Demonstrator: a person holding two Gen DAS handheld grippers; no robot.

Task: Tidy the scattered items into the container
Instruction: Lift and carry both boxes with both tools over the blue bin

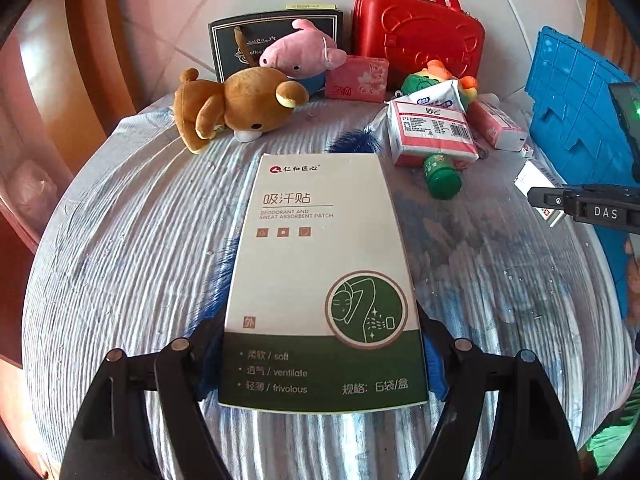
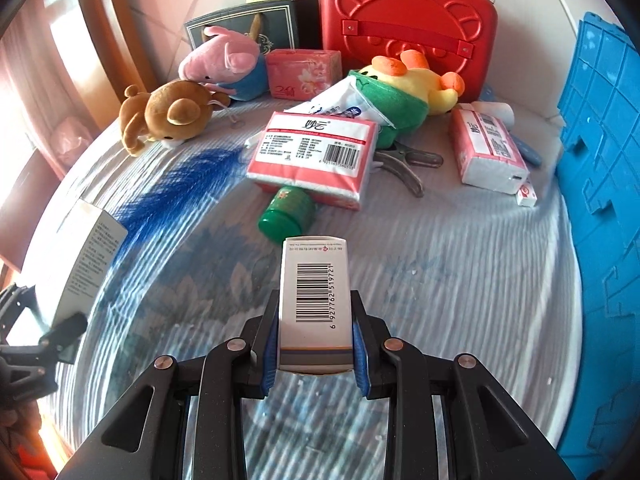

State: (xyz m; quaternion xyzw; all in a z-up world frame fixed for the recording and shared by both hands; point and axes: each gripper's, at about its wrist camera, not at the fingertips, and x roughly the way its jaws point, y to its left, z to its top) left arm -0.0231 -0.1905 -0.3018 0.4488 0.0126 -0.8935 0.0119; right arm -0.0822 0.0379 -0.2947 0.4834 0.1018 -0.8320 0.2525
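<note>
My left gripper (image 1: pixel 320 364) is shut on a flat white-and-green sweat patch box (image 1: pixel 320 280), held above the table. It also shows at the left of the right wrist view (image 2: pixel 86 252). My right gripper (image 2: pixel 316 344) is shut on a small white medicine box with a barcode (image 2: pixel 314 296). The right gripper also shows at the right edge of the left wrist view (image 1: pixel 592 210). The blue plastic crate (image 2: pixel 600 200) stands at the right; it shows in the left wrist view too (image 1: pixel 576 112).
On the round cloth-covered table (image 2: pixel 440 264) lie a brown bear plush (image 2: pixel 172 116), a pink plush (image 2: pixel 224 64), tissue packs (image 2: pixel 316 152), a green bottle (image 2: pixel 284 212), a yellow-green plush (image 2: pixel 404 88), pliers (image 2: pixel 408 164). A red case (image 2: pixel 408 24) and dark box (image 2: pixel 248 20) stand behind.
</note>
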